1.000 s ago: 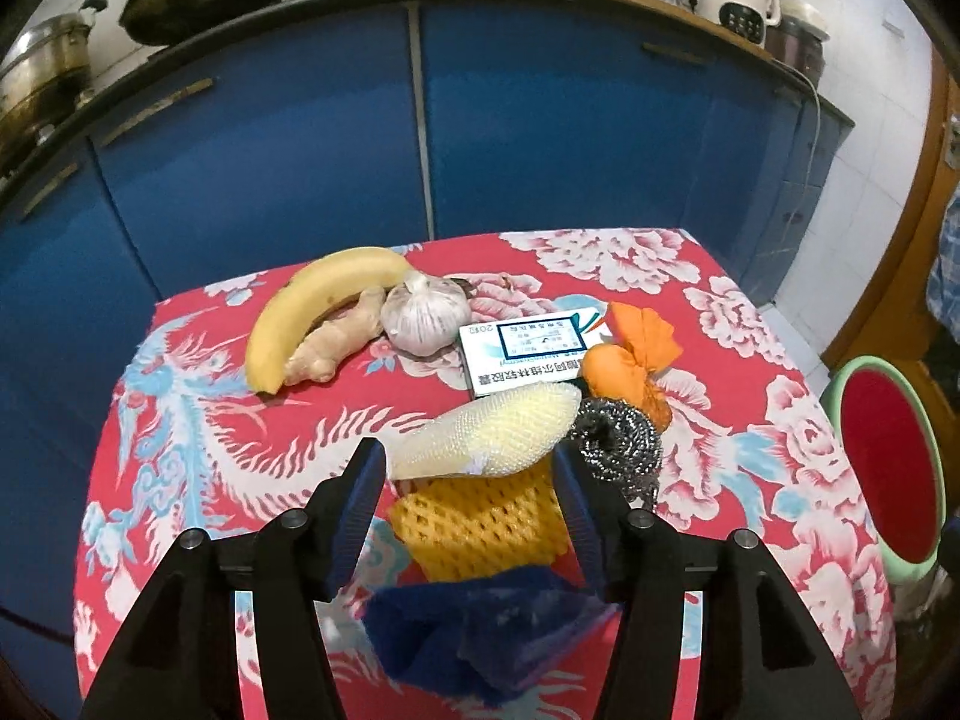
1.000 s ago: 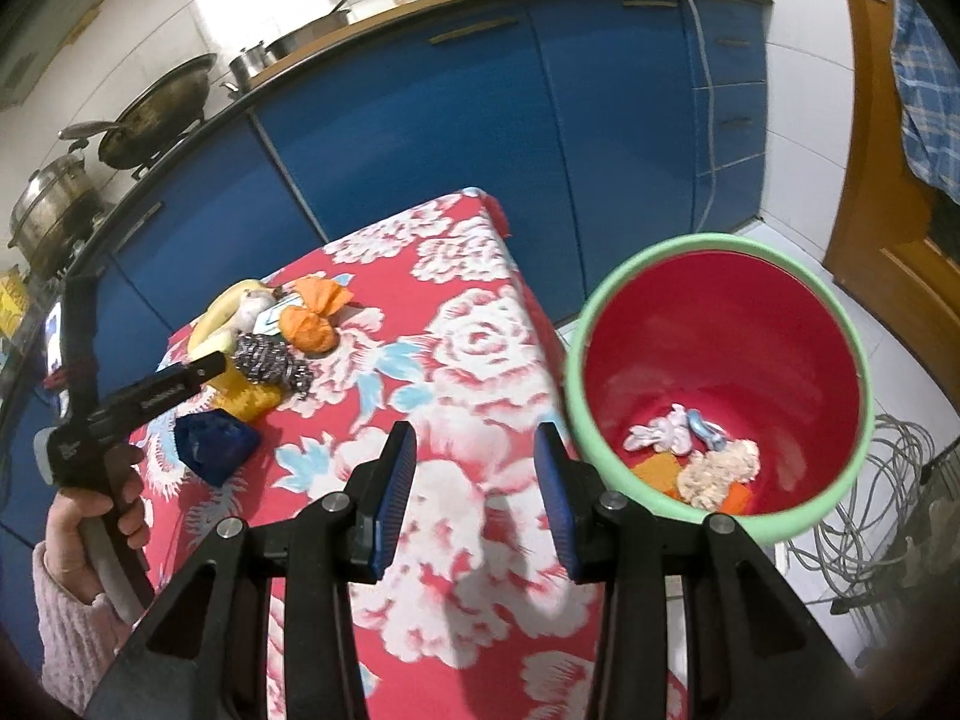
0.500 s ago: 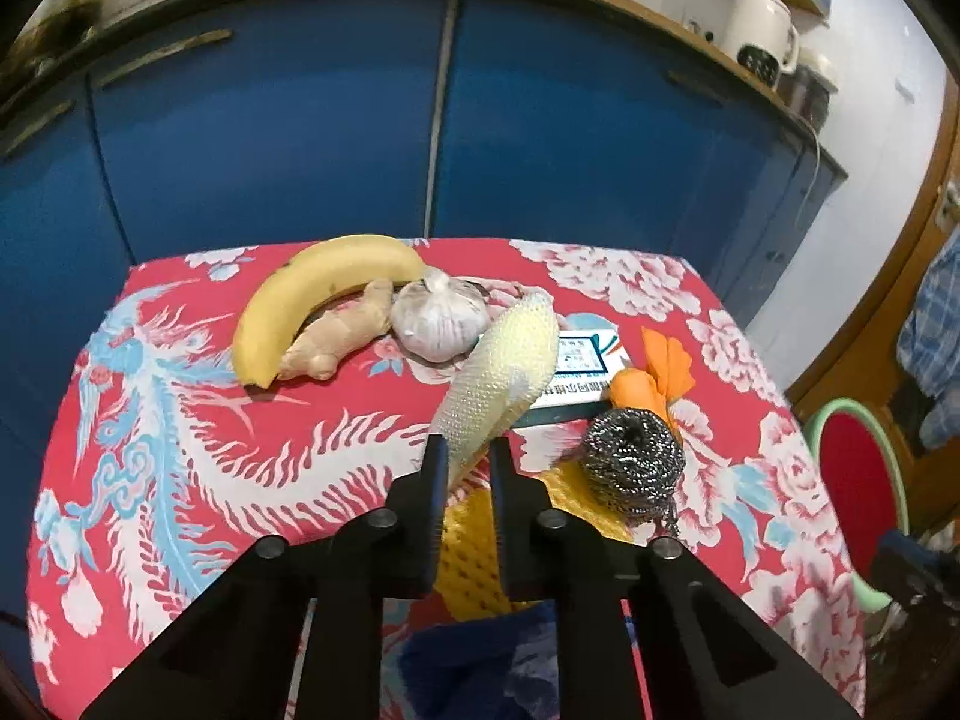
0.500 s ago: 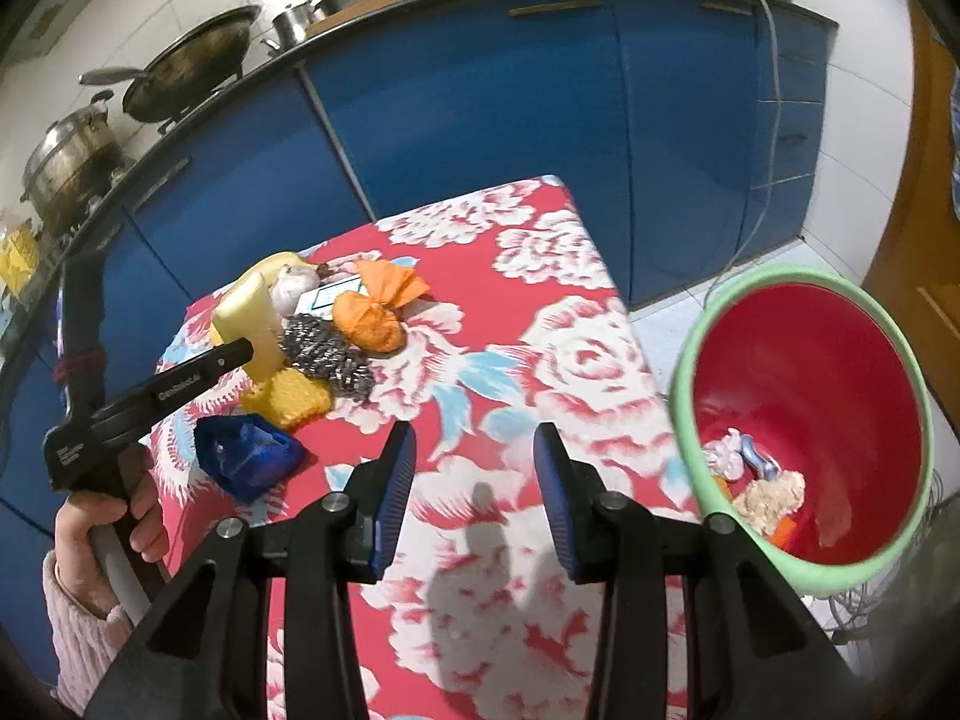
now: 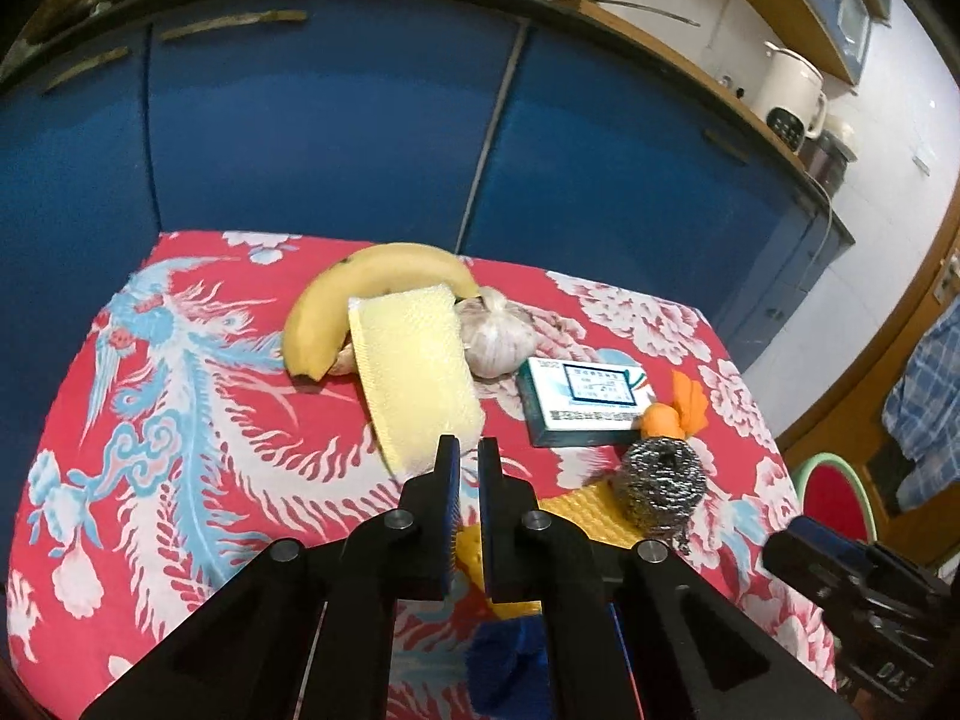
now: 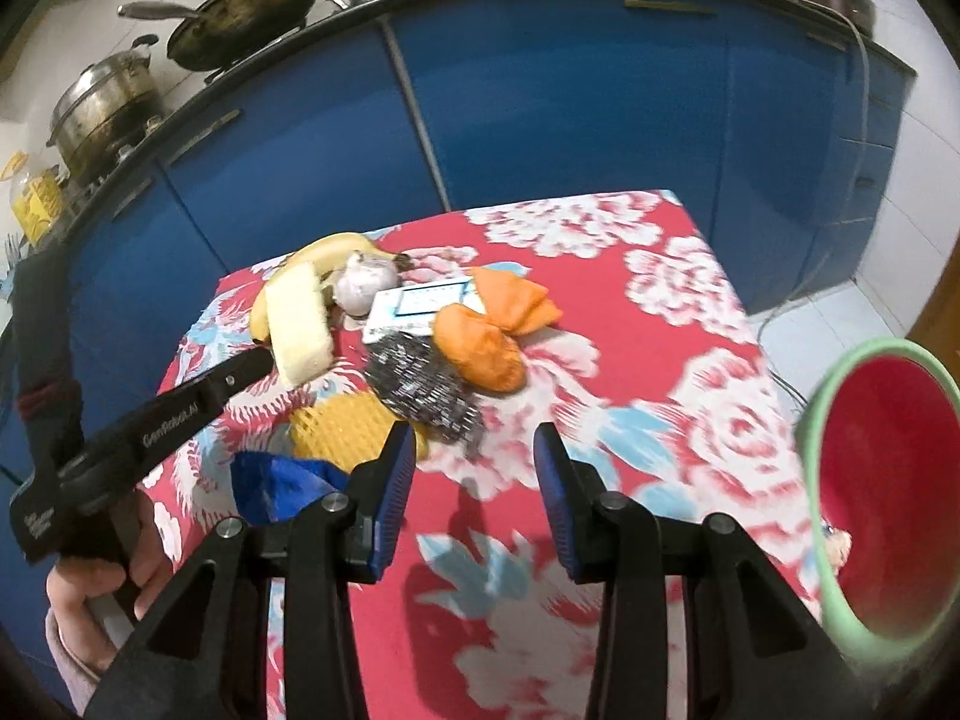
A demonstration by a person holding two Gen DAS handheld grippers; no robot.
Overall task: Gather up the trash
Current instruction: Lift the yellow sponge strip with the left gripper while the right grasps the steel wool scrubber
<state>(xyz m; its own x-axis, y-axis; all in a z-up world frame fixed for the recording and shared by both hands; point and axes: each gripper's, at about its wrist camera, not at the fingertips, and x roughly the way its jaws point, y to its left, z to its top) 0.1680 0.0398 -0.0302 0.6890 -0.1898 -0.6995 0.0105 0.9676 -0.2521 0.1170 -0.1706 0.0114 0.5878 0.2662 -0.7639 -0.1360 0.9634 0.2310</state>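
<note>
Left gripper [image 5: 468, 456], open around the pale foam net [image 5: 414, 372] a second ago, is now seen clamped on its lower edge and lifted clear of the tablecloth [image 5: 180, 420] (right gripper [image 6: 474, 450] gapes empty), so carriage to the red bin [image 6: 882, 480] is judged next.

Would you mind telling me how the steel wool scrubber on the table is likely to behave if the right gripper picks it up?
The steel wool scrubber is a loose coil of wire, so it probably squashes under the jaws. It looks airy, so likely light. Strands trail from its near edge and may snag the yellow foam net beside it. The right gripper is open and empty.
</note>
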